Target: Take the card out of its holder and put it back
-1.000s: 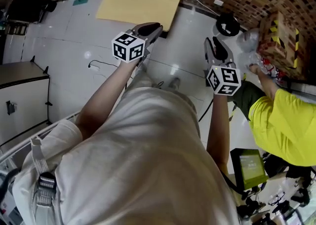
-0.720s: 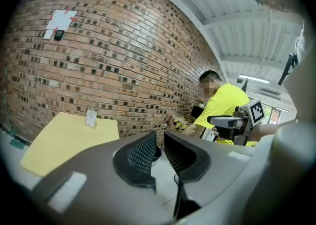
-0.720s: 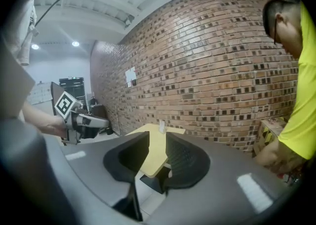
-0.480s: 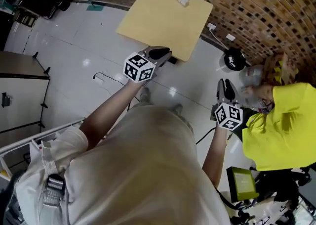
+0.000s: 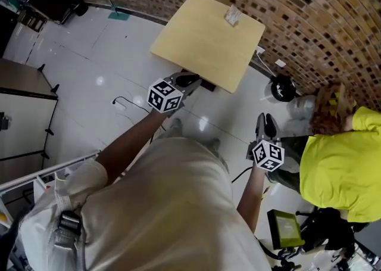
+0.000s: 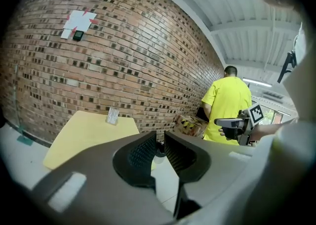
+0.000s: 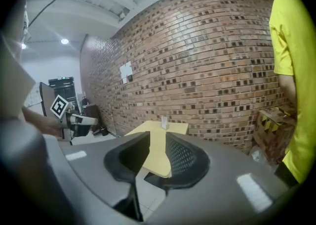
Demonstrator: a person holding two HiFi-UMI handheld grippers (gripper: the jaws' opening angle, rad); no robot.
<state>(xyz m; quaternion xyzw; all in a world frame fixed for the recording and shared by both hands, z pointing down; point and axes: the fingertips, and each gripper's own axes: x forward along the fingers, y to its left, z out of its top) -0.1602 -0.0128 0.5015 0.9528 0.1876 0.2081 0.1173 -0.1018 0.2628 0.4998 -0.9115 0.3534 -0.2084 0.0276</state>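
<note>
the table (image 5: 202,43) has drawn closer, yet the card holder (image 5: 232,15) at its far edge sits unreached; left gripper (image 5: 189,79) narrowly parted, right gripper (image 5: 266,122) just narrowing, both empty.

Card holder (image 5: 232,15) upright on table (image 5: 196,49)

table: 1 square pale-yellow top (image 5: 205,40), sat close to the brick wall (image 5: 309,8), mostly bare
on the table: just 1 small pale card holder (image 5: 232,15), stood upright near the wall-side edge
floor: glossy white tile (image 5: 77,67), lights glared off it
on the floor: a thin dark cable (image 5: 121,99) left of the table, a round black thing (image 5: 283,88) by the wall (couldn't tell what), and a cardboard box (image 5: 331,109) with yellow-black tape just past it
</note>
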